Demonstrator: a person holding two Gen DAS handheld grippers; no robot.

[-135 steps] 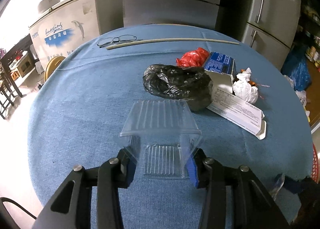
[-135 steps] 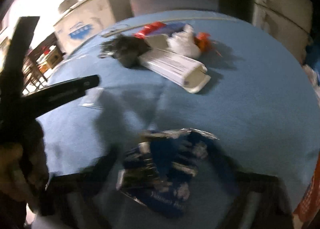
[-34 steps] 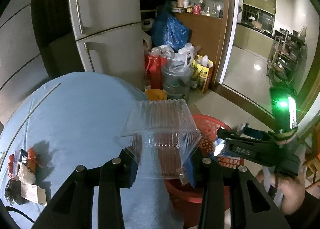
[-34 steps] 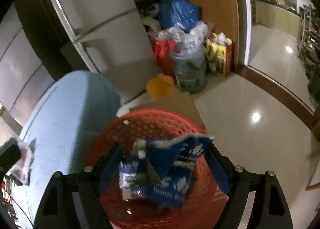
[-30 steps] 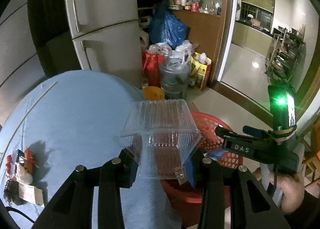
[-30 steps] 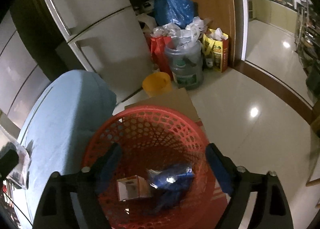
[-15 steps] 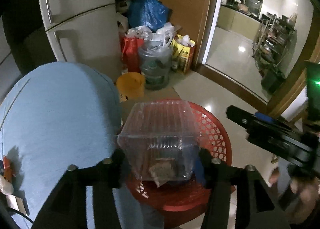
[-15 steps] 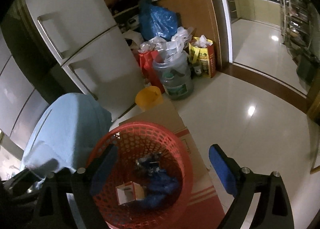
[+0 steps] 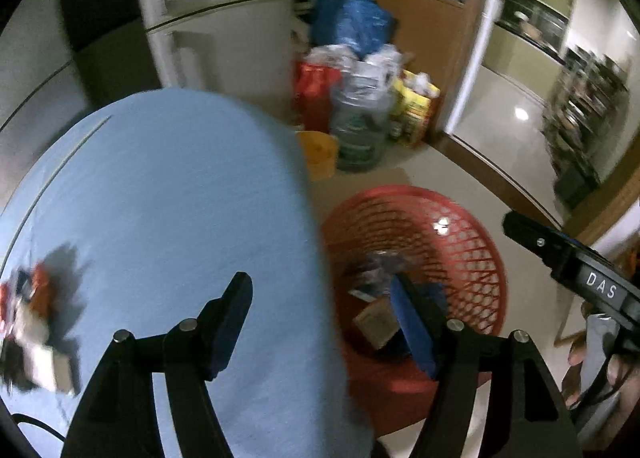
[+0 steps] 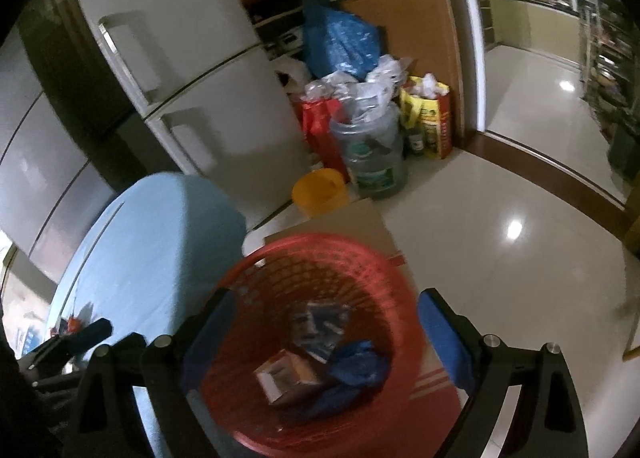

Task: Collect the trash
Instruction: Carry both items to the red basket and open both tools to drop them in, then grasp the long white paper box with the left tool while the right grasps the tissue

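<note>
Beyond my blue-clothed round table (image 9: 168,194) stand pale fridges (image 10: 192,70), bags (image 10: 340,38) heaped against a wooden partition (image 10: 416,34), and a glossy tiled floor (image 10: 520,218) catching ceiling light.

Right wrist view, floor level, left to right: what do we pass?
Blue table → red basket → yellow bucket → clear water jug → yellow bag → doorway floor.
</note>
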